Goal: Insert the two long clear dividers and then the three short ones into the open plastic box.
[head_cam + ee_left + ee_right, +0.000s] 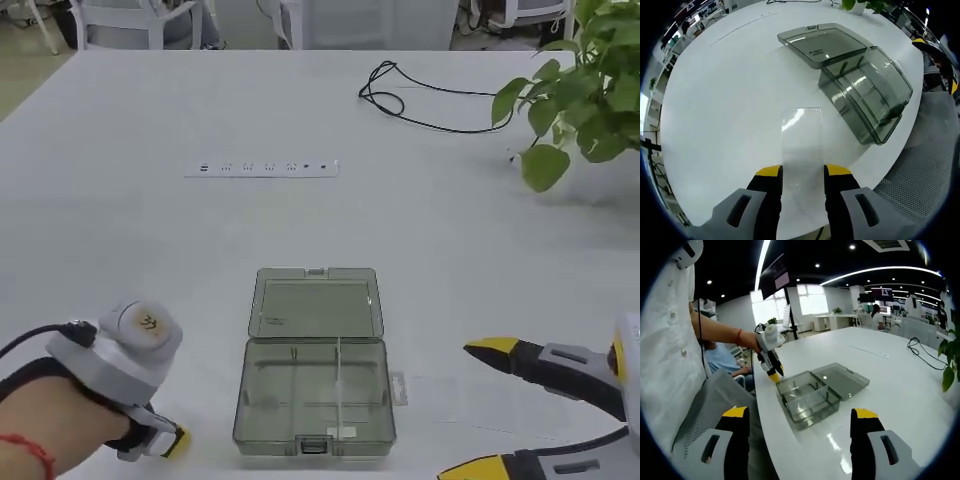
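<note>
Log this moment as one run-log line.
left hand-held gripper: around clear divider, grip unclear; right hand-held gripper: open; box: open, one inserted divider

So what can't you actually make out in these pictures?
Left gripper view: the clear divider lies between the left tongs, but its see-through edges hide whether they pinch it.
Head view: the right tongs are cut off by the right and bottom edges.
Head view: the open box holds one upright strip; any other clear dividers would be too faint against its tinted walls.
</note>
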A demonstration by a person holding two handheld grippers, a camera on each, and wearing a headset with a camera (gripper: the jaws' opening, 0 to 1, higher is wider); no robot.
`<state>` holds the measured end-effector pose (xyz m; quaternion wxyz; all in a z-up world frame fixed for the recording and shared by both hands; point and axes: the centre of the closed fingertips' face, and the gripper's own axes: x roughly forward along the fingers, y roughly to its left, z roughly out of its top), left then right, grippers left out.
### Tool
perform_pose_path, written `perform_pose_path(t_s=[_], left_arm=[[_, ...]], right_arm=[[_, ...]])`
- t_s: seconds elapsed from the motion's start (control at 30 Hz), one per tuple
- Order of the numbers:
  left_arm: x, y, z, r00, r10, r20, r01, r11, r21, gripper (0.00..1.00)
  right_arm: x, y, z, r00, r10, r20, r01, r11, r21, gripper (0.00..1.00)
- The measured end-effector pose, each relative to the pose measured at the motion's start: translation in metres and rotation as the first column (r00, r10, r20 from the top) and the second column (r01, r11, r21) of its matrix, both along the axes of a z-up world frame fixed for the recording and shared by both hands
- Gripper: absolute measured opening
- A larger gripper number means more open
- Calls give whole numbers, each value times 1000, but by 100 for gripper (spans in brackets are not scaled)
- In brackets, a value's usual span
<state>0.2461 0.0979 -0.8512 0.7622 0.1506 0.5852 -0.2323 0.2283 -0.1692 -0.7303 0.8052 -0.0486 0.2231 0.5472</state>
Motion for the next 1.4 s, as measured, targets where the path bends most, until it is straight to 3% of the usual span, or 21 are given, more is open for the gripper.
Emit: perform_pose_path(t_s=[0.4,1.0,1.17,1.4], left_arm=[[0,0,0,1000,-5,-9,5,1000,3,31],[-3,0,5,996,87,24,-85,991,-100,30],[-4,0,8,990,133,34,-127,980,-151,30],[-3,-1,20,977,206,56,-187,953,-240,30]], right_arm=[[-2,2,-2,1000,5,1,-5,1000,-10,83],[-3,8,-2,1000,-5,-17,5,1000,-13,84],[-4,11,0,1000,-4,-19,3,1000,-17,84],[-5,17,6,1000,-6,-20,6,1000,-14,84]])
